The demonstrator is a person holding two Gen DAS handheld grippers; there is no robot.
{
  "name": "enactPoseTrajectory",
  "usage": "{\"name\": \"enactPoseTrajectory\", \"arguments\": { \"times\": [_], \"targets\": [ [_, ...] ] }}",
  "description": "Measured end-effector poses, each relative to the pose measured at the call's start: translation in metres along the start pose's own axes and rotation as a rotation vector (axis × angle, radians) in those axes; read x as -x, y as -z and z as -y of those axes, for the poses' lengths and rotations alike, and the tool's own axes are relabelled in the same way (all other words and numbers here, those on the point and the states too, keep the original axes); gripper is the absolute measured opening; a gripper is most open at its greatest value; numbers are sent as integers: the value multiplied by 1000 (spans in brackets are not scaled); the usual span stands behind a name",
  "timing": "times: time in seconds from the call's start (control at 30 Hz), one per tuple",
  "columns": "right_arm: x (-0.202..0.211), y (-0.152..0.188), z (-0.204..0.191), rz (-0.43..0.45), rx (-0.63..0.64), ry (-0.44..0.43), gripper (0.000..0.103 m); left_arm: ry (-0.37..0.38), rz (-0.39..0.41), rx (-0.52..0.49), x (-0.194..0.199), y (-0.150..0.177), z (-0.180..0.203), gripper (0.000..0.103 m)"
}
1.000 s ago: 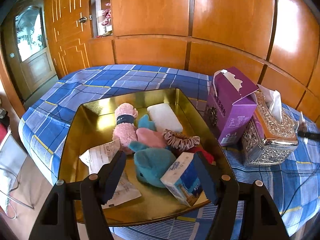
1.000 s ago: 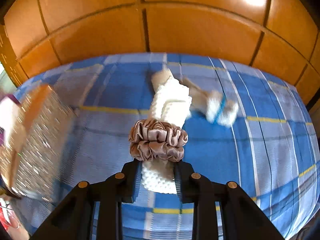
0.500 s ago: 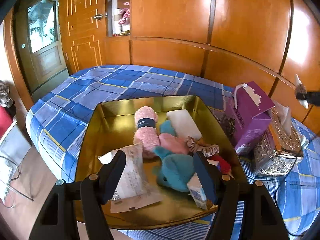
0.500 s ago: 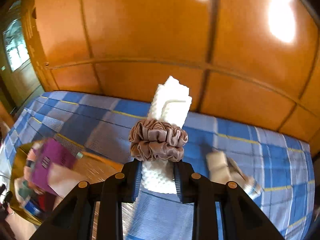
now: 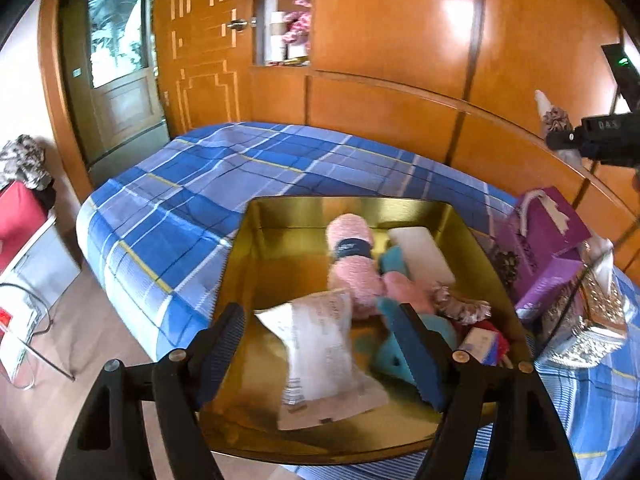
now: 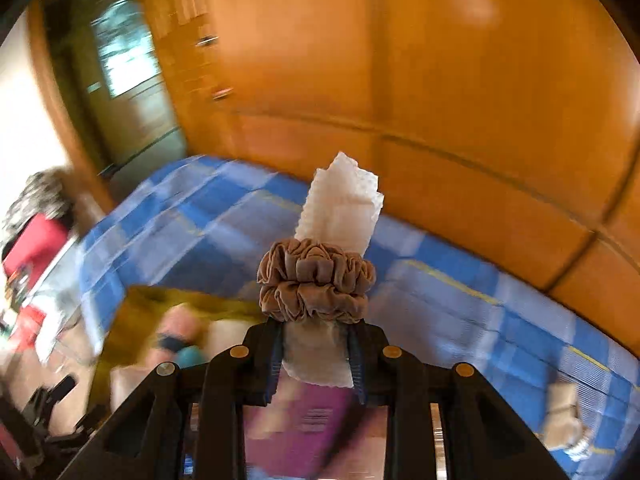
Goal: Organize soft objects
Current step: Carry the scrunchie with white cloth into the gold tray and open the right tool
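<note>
Several soft toys fill gold tray [image 5: 256, 256]; left jaws opening, seemingly empty; right jaws grip cloth roll [image 6: 340, 208]

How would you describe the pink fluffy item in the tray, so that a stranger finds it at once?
On the blue checked bed lies a gold tray. Toward its far side is a pink fluffy roll, left of a white pad. Only it wears a dark band around its middle.

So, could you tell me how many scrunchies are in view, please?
2: one brown scrunchie wraps the white cloth held by the right gripper, another lies in the gold tray. Others may be buried.
</note>
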State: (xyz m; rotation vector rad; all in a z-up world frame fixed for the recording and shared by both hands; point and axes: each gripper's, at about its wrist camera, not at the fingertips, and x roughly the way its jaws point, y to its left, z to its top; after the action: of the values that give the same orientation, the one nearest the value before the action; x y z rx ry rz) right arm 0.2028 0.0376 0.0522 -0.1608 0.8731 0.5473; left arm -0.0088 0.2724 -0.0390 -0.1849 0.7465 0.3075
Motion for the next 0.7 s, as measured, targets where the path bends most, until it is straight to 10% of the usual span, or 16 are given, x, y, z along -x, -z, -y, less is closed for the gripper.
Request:
{"name": "enactPoseTrajectory", "arguments": {
  "times": [0.33, 0.7],
  "targets": [
    [-83, 62, -110, -194, 176, -126, 29, -40, -4, 75, -3, -1, -29, 77],
    [-98, 87, -109, -221, 132, -141, 45, -8, -4, 35, -2, 2, -13, 77]
  ]
}}
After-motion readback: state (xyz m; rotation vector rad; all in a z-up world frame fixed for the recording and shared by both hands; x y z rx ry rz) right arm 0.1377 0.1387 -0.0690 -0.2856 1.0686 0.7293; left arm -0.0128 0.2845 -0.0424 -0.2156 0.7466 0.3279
